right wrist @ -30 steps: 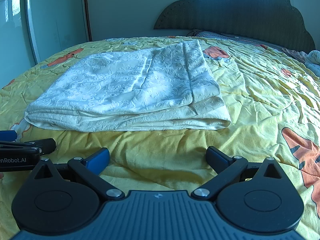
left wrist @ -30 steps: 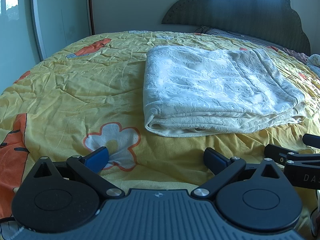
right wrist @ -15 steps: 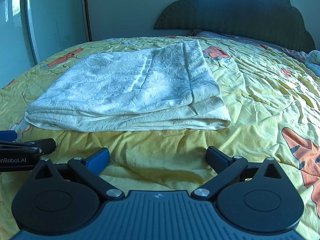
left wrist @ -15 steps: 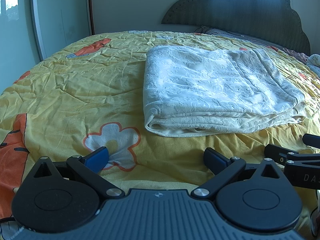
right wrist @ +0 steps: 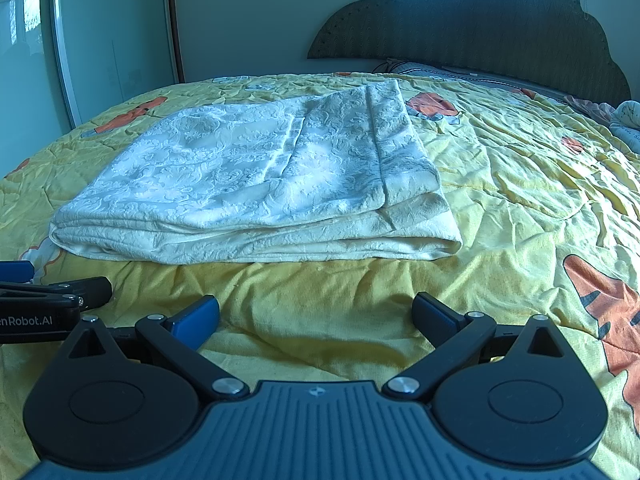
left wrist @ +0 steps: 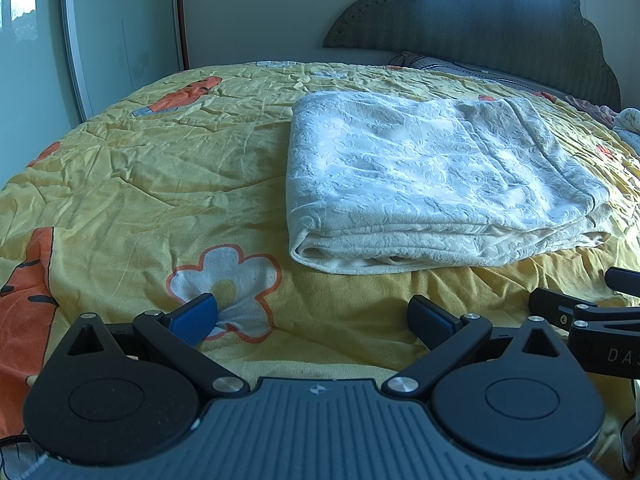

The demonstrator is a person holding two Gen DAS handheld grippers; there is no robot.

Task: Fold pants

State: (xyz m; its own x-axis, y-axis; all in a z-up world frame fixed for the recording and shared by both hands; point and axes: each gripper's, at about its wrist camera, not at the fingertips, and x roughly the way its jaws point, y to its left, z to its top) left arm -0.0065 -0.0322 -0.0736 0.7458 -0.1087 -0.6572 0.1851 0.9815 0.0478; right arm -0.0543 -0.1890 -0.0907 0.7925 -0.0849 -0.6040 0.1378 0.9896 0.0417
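The white textured pants (left wrist: 432, 184) lie folded into a flat rectangle on the yellow bedspread (left wrist: 160, 184). They also show in the right wrist view (right wrist: 256, 192). My left gripper (left wrist: 312, 318) is open and empty, low over the bedspread just in front of the folded pants' near edge. My right gripper (right wrist: 316, 316) is open and empty, also just in front of that near edge. Each gripper shows at the side of the other's view: the right one (left wrist: 576, 312) and the left one (right wrist: 52, 300).
The bedspread (right wrist: 520, 208) is wrinkled with orange prints and a white flower (left wrist: 224, 280). A dark scalloped headboard (right wrist: 480, 28) stands at the back. A wardrobe door (right wrist: 100, 40) is at the left. Pillows or bedding (right wrist: 624, 116) lie at the far right.
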